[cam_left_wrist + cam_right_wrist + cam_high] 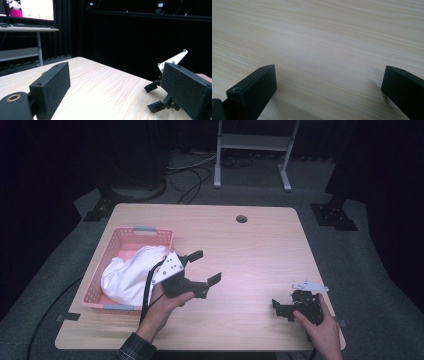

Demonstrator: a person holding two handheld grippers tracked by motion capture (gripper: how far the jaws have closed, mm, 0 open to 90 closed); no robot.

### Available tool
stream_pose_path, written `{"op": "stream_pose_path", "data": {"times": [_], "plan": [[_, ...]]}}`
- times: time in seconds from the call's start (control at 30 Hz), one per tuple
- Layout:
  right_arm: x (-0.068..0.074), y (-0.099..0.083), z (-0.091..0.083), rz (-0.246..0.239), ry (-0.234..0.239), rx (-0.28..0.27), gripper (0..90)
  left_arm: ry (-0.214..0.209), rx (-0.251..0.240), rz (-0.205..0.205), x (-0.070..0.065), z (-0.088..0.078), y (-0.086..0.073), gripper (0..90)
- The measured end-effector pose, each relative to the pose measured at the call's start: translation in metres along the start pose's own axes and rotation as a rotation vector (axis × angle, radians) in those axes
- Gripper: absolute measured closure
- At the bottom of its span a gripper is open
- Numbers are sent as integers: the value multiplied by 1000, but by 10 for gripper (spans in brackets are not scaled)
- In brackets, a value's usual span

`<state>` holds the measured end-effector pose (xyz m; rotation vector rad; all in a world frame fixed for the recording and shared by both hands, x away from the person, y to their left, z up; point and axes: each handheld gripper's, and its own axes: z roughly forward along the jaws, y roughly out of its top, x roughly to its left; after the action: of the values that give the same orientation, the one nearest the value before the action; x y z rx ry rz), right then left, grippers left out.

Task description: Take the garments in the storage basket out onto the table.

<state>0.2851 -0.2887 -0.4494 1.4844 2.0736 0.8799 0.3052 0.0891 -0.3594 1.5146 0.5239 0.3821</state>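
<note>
Dark room, pale wood bench [260, 255] with a hole near its far edge. Left claw [205, 267] held above the bench just right of the pink basket [107, 251], jaws spread wide, nothing between them, pointing right and level. Right claw [280, 309] low at the near right corner, jaws parted over bare wood, released. White cloth [127, 275] lies bunched inside the basket at bench left.
</note>
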Motion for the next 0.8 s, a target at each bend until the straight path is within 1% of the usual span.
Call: {"op": "stream_pose_path", "data": {"times": [0.03, 0.07, 0.13, 0.2, 0.27, 0.33, 0.43, 0.57, 0.8], "plan": [[0, 0, 0, 0, 0, 0, 0, -3, 3, -8, 1, 0, 3, 84], [0, 0, 0, 0, 0, -1, 0, -3, 8, -5, 2, -1, 4, 84], [0, 0, 0, 1, 0, -1, 0, -5, 0, -13, 2, -2, 5, 84], [0, 0, 0, 0, 0, -1, 0, -1, -2, -9, 2, -3, 5, 84], [0, 0, 0, 0, 0, -1, 0, -7, 0, -14, 2, -4, 7, 84], [0, 0, 0, 0, 1, -1, 0, -10, -2, 0, 3, -5, 10, 84], [0, 0, 0, 0, 0, 0, 0, -6, 5, 6, 4, -8, 16, 84], [0, 0, 0, 0, 0, 0, 0, -5, -1, 8, 6, -12, 21, 84], [0, 0, 0, 1, 0, -1, 0, -14, 5, 20, 6, -15, 30, 83]]}}
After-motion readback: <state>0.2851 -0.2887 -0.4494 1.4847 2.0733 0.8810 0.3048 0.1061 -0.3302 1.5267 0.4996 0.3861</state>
